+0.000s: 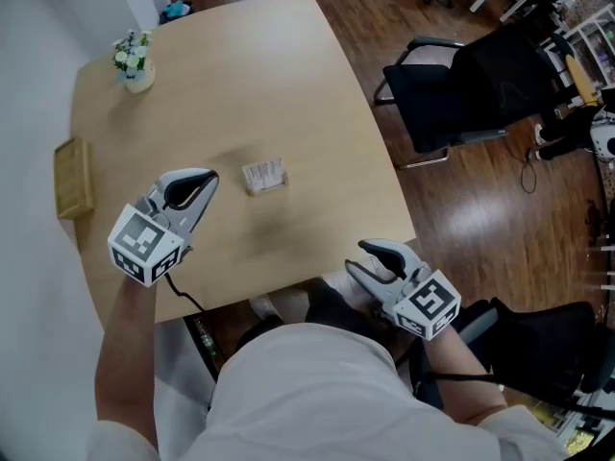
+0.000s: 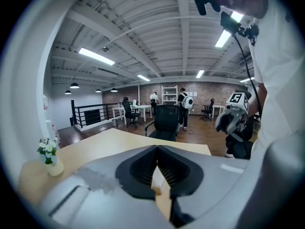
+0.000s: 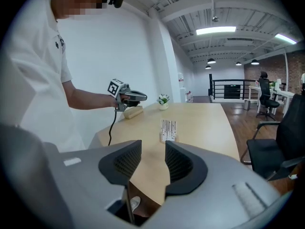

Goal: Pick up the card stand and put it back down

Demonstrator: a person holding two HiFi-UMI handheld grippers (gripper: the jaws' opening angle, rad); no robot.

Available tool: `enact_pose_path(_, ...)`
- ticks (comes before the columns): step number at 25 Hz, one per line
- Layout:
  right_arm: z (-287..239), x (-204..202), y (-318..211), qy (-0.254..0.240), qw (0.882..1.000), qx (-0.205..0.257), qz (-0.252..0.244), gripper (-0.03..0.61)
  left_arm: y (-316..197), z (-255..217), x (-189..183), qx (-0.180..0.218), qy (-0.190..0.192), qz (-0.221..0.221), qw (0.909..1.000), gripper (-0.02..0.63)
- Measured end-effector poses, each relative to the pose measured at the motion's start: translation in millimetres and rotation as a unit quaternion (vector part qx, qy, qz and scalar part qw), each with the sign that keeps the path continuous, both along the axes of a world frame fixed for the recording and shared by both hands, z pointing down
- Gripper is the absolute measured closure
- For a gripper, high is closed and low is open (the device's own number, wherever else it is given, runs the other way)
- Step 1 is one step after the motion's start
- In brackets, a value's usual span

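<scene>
The card stand (image 1: 264, 175), a small clear holder with white cards, stands upright near the middle of the light wooden table (image 1: 288, 65). In the right gripper view the card stand (image 3: 168, 129) is straight ahead, well beyond the jaws. My left gripper (image 1: 207, 182) hovers a short way left of the stand, shut, nothing between its jaws; the left gripper (image 2: 156, 149) looks out across the table and the stand is not in that view. My right gripper (image 1: 360, 260) is at the table's near right edge, open and empty, with a clear gap showing at the right gripper (image 3: 153, 149).
A small vase of flowers (image 1: 135, 65) sits at the far left corner. A wooden box (image 1: 73, 176) lies along the left edge. A black office chair (image 1: 461, 94) stands off the table's right side. The person's body is at the near edge.
</scene>
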State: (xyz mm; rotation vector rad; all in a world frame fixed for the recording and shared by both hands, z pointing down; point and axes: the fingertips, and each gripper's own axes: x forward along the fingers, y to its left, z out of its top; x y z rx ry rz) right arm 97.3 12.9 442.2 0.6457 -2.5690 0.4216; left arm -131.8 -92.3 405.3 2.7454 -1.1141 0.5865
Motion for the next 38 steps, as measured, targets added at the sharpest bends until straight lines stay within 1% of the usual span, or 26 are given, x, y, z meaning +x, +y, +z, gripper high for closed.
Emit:
enact_pose_path(1,-3.8,-2.6,3.1,-0.001,1.0,0.007,0.002,0.416,17.1,-4.6,-6.5,0.009,-0.002,-0.009,0.9999,0.609)
enact_pose_path(3,-9.9,-6.3,12.2,-0.003,1.0,0.017,0.009,0.416,52.6,-9.4,-17.3,0.031,-0.021,-0.024,0.999,0.609)
enact_pose_path(5,-13.9,-6.1,24.7,-0.005,1.0,0.021,0.019,0.416,87.2,-11.5,-20.9,0.049,-0.033,-0.034,0.9977,0.609)
enact_pose_path(7,-14.5,-4.5,38.0,-0.004,0.999,0.024,0.026,0.416,119.4,-11.9,-18.6,0.054,-0.029,-0.04,0.9973,0.609)
enact_pose_path(9,-12.7,-3.7,51.6,-0.003,0.999,0.024,0.027,0.416,149.8,-10.9,-14.4,0.05,-0.02,-0.051,0.9972,0.609)
enact_pose_path(11,-13.1,-1.9,63.6,-0.004,0.999,0.024,0.023,0.416,177.6,-12.8,-8.9,0.038,0.005,-0.075,0.9964,0.609)
enact_pose_path(13,-16.2,2.1,72.3,-0.009,0.999,0.028,0.016,0.416,202.9,-15.1,-2.0,0.012,0.048,-0.105,0.9932,0.609)
enact_pose_path(15,-18.8,8.0,78.1,-0.015,0.999,0.035,0.005,0.417,223.0,-18.2,6.5,-0.004,0.094,-0.137,0.9861,0.611)
enact_pose_path(16,-20.9,12.3,80.3,-0.018,0.999,0.039,-0.001,0.416,230.4,-19.9,11.9,-0.006,0.111,-0.151,0.9822,0.61)
enact_pose_path(18,-28.0,24.2,85.7,-0.023,0.999,0.047,-0.015,0.417,242.1,-25.5,27.0,-0.004,0.127,-0.175,0.9763,0.611)
enact_pose_path(20,-35.3,38.6,95.1,-0.028,0.998,0.054,-0.029,0.417,254.4,-32.9,47.0,0.0,0.125,-0.185,0.9746,0.611)
enact_pose_path(24,-37.1,71.3,115.7,-0.036,0.996,0.063,-0.048,0.419,274.0,-39.9,89.0,0.011,0.113,-0.19,0.9752,0.611)
enact_pose_path(26,-37.3,85.7,124.0,-0.038,0.996,0.062,-0.051,0.419,283.0,-41.2,106.3,0.009,0.114,-0.194,0.9743,0.611)
enact_pose_path(30,-32.5,101.6,140.1,-0.046,0.995,0.057,-0.07,0.42,308.8,-39.9,131.8,0.002,0.114,-0.208,0.9715,0.611)
enact_pose_path(33,-27.2,108.9,151.5,-0.048,0.994,0.051,-0.086,0.42,327.3,-35.0,145.8,0.001,0.106,-0.218,0.9701,0.611)
enact_pose_path(35,-27.2,109.1,155.0,-0.049,0.993,0.053,-0.094,0.42,332.0,-32.4,148.0,0.0,0.104,-0.222,0.9694,0.61)
enact_pose_path(38,-27.9,110.8,157.7,-0.047,0.992,0.056,-0.102,0.422,332.6,-29.8,149.2,-0.005,0.117,-0.227,0.9669,0.611)
